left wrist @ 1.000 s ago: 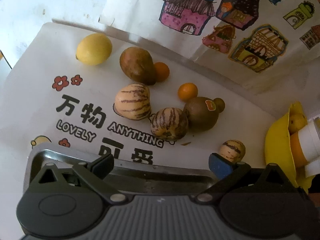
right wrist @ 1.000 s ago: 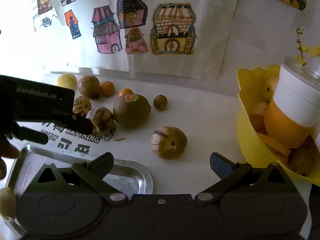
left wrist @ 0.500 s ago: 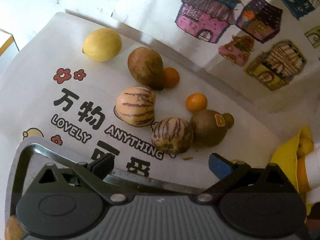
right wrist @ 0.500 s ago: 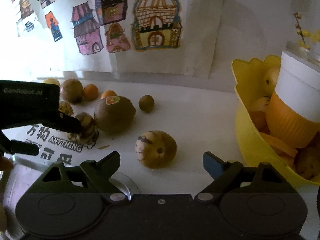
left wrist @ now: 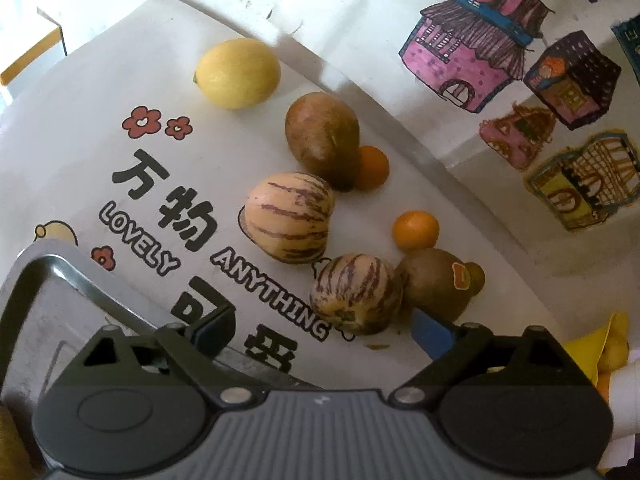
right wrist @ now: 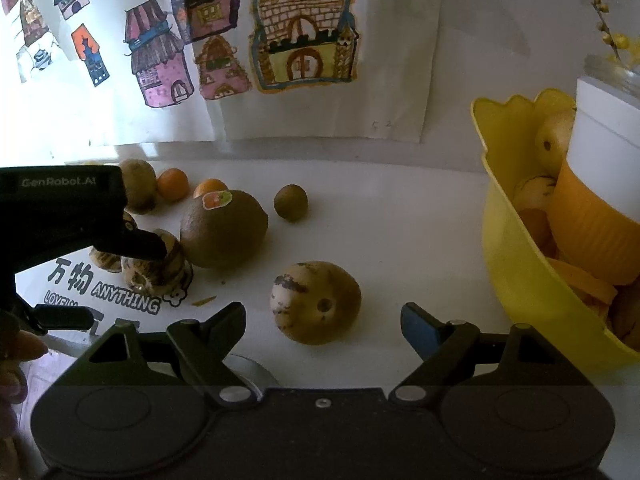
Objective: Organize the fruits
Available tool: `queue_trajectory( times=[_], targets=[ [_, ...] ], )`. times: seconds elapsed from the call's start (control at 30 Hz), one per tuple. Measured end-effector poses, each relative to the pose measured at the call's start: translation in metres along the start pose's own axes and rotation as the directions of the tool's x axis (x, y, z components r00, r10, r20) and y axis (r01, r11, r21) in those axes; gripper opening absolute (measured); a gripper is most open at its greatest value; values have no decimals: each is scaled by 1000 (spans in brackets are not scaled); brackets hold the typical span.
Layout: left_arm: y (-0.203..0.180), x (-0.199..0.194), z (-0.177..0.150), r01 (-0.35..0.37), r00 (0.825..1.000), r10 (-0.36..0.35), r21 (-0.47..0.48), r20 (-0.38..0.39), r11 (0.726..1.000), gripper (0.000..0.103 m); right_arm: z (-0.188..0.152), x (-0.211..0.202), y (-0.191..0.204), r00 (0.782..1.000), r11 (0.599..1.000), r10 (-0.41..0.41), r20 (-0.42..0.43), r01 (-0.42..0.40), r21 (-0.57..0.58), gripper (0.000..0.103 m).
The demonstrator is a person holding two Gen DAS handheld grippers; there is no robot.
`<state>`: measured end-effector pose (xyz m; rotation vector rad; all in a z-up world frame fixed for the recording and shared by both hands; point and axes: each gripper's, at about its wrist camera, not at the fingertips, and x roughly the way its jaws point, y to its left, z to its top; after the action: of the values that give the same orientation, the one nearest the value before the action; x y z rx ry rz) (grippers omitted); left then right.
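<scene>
Left wrist view: left claw [left wrist: 320,326] wide, jaws closing, nothing gripped — striped melon [left wrist: 356,294] just ahead, likely target; metal tray [left wrist: 60,276] below, probable drop spot.

Right wrist view: right claw [right wrist: 322,320] wide, closing astride blotchy fruit [right wrist: 316,302], untouched; yellow bowl [right wrist: 516,240] near right.

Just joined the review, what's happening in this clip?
A person holds two grippers over loose fruit on a white table. The left gripper is closing near a striped melon; the right gripper is closing near a speckled fruit. Neither grips yet. A metal tray sits nearby.
</scene>
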<state>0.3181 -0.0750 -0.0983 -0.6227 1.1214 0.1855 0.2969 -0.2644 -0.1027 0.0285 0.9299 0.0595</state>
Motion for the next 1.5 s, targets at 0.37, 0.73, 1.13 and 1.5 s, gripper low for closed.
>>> queue_trajectory(
  times=[0.37,0.73,1.13,1.5],
  targets=[
    [4,1,0,49,999,-48,-67,15,997,80,2,4,-1,1000,1000,22,-3,-22,1,76],
    [17,10,-2,86,996,-84,-140,18,986,71,3,9,0,999,999,41,-17,-41,13,68],
    [13,21,4,101,995,-98,-169,28,980,62,4,14,4,998,998,52,-24,-52,18,59],
    [12,24,5,107,994,-103,-176,29,979,59,4,14,4,998,998,56,-24,-55,18,55]
  ],
)
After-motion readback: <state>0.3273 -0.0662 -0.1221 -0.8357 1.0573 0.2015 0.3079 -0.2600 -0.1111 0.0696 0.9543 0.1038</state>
